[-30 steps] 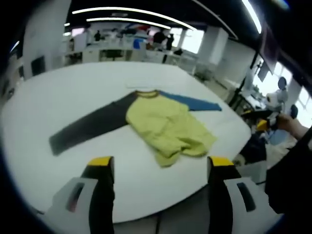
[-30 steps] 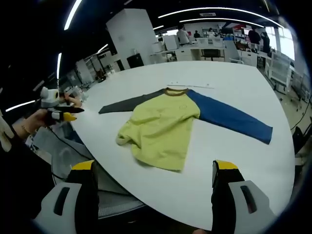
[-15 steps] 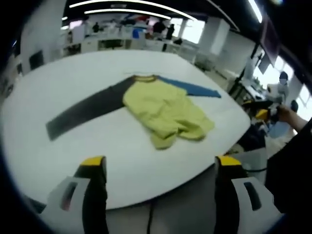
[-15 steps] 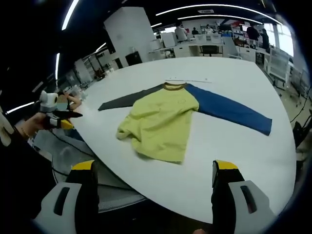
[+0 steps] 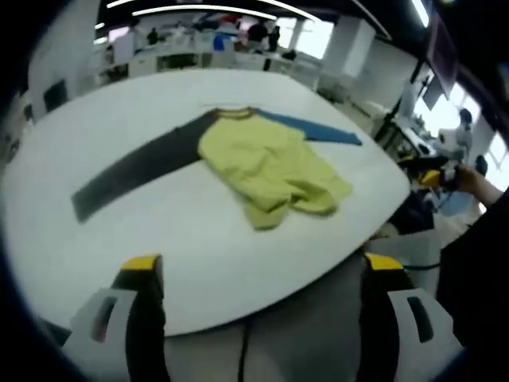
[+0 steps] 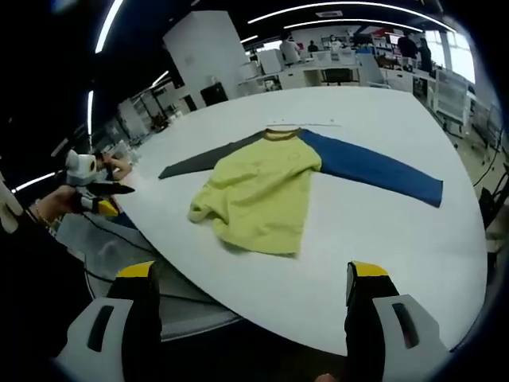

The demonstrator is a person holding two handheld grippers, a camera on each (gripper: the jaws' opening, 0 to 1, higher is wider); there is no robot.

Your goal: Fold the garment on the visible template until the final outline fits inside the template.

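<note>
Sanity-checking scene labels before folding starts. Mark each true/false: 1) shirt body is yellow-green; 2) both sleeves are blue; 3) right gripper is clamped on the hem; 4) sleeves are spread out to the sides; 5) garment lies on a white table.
1) The shirt has a yellow-green body: true.
2) Both sleeves blue: false. One is the blue sleeve, the other the dark grey sleeve.
3) Right gripper clamped on the hem: false. Its jaws stand open, short of the cloth.
4) Sleeves spread out: true.
5) On the white table: true.
</note>
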